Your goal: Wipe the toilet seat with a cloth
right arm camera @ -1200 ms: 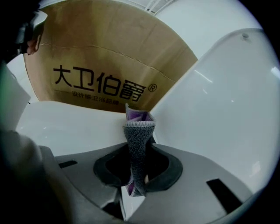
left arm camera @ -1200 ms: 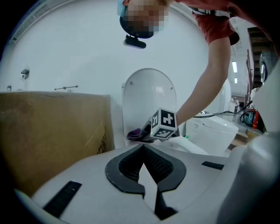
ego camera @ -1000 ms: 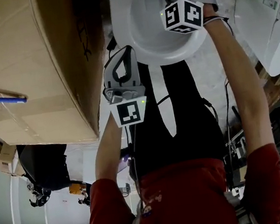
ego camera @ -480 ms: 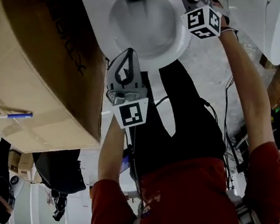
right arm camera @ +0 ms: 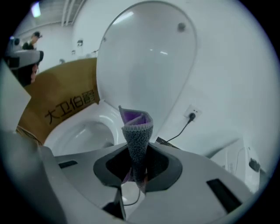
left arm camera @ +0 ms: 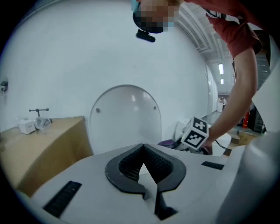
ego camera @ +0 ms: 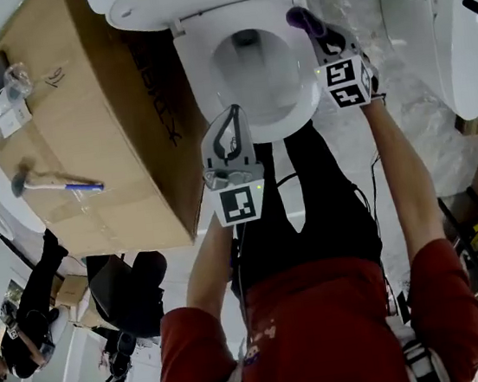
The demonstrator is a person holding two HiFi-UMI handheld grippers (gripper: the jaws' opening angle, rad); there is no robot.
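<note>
The white oval toilet seat [ego camera: 200, 82] is seen lowered on the bowl. The folded purple-and-grey cloth [right arm camera: 136, 131] is held upright, at the seat's two o'clock.

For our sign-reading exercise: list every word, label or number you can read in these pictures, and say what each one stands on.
"大卫伯" on the side of the box; a fourth character follows, unclear.
The same print in the head view: too skewed to read.
Packets on the box: any print too small to read.
Second toilet: its label is too small to read.
Cubes: square patterns only, no words.
</note>
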